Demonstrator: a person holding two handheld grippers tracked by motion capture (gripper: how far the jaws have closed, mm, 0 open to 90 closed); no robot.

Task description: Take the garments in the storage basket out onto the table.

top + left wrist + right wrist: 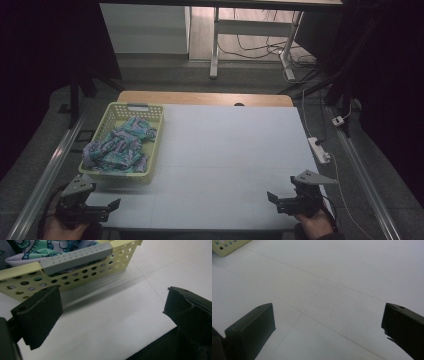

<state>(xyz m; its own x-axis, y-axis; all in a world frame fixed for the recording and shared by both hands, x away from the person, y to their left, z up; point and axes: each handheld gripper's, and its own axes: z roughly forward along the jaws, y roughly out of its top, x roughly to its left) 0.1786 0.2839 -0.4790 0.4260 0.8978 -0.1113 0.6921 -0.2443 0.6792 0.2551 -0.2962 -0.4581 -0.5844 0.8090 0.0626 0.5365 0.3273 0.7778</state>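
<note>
Left tool (pixel 107 206) jaws wide, empty | right tool (pixel 274 199) wide, empty, well apart on bench (pixel 230 150) | patterned cloth (pixel 117 147) lies in yellow basket (pixel 150 165), just ahead of your left tool | basket's long axis runs away from you | left hand nearer.

Looks like a lab or recording room set up for handling trials. Dim, with dark curtains (pixel 40 45) on both sides. White-covered tabletop (pixel 230 150) on grey carpet (pixel 165 80), metal rails (pixel 45 175) along the floor. Power strip (pixel 319 150) and loose cables (pixel 260 47) on the floor, legs of a height-adjustable desk (pixel 215 45) behind.
</note>
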